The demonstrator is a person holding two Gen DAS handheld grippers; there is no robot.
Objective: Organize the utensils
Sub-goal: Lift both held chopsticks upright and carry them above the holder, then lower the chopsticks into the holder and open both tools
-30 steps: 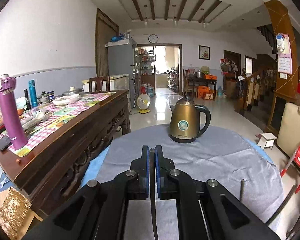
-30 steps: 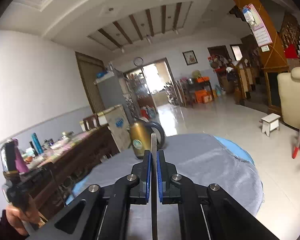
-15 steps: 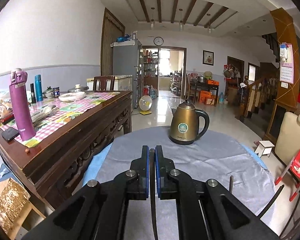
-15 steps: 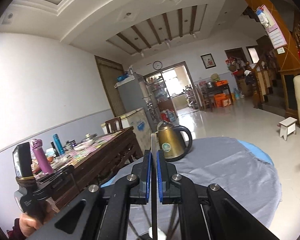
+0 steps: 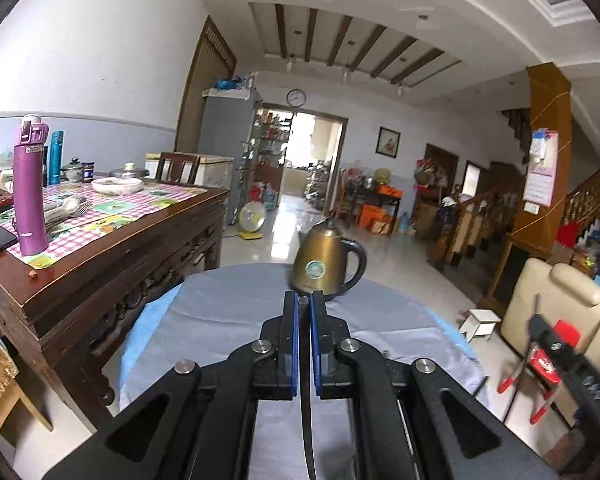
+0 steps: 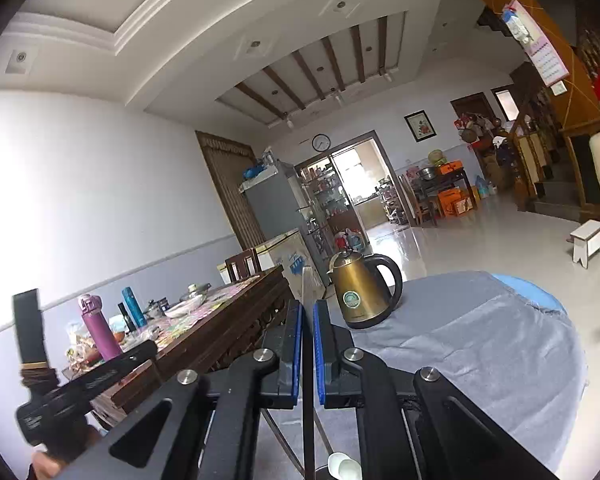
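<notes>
My left gripper (image 5: 304,296) is shut on a thin dark utensil handle (image 5: 306,420) that runs down between its blue pads, above the round table with a grey cloth (image 5: 228,320). My right gripper (image 6: 307,304) is shut on a thin flat utensil (image 6: 306,280) whose pale end sticks up past the fingertips. Below it, at the frame's bottom edge, white spoon ends (image 6: 344,468) show beside a dark rim. In the left wrist view the right gripper (image 5: 556,360) appears at the far right. A hand holds the left gripper (image 6: 40,404) at the right wrist view's lower left.
A gold kettle (image 5: 324,264) stands on the far side of the grey cloth. On the left is a dark wooden table (image 5: 100,276) with a checkered cloth, a purple bottle (image 5: 30,188), bowls and cutlery. A cream armchair (image 5: 556,308) and a white stool (image 5: 480,320) stand at the right.
Both views have swung and rolled. The left wrist view now takes in the right gripper at its right edge. The right wrist view tilted up, and white spoon ends appeared at its bottom. Both grips are unchanged.
</notes>
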